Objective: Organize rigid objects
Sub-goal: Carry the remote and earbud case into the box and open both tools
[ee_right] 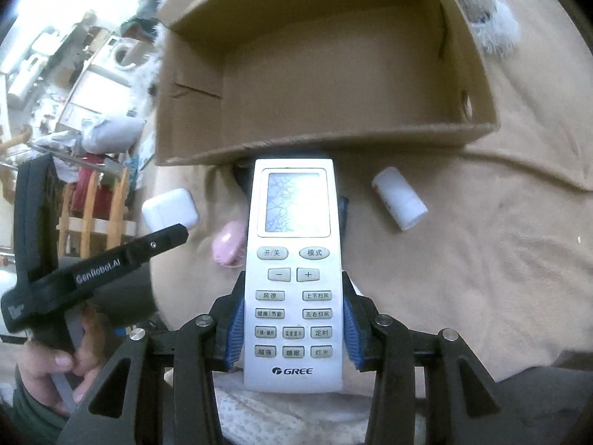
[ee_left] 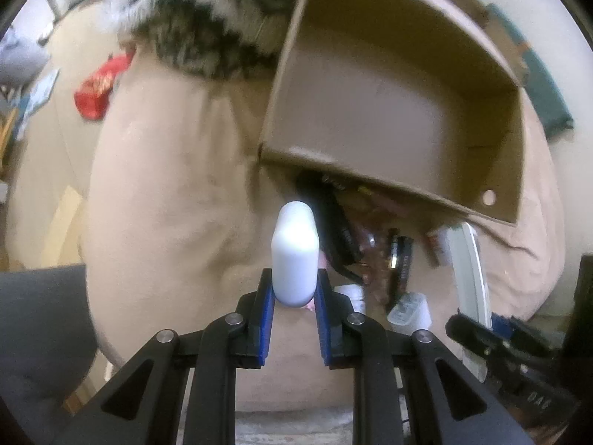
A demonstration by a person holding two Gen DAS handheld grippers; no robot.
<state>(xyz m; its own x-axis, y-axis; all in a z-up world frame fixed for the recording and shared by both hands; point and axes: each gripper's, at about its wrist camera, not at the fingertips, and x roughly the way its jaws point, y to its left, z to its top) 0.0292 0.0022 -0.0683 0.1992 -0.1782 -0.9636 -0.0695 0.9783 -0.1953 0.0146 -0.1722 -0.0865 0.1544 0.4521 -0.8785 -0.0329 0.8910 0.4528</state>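
Black linkage arms fill the bottom of both wrist views. Between its blue pads, the left gripper (ee_left: 294,296) pinches a smooth white oblong case (ee_left: 295,252) by its lower end, the rounded top pointing away from the camera. The right gripper (ee_right: 293,328) is closed on the sides of a white Gree air-conditioner remote (ee_right: 294,278), button face up, screen end pointing toward an open cardboard box (ee_right: 478,74). That box rests on a beige blanket (ee_right: 481,259) with nothing visible inside it. On the blanket near the box lie a white cylindrical bottle (ee_right: 399,198), a small white charger-like block (ee_right: 169,210) and a pink oval item (ee_right: 228,244), the last partly hidden beside the remote. From the left wrist view, a jumble of dark objects (ee_left: 344,241) lies by the box's near edge, too blurred to identify.
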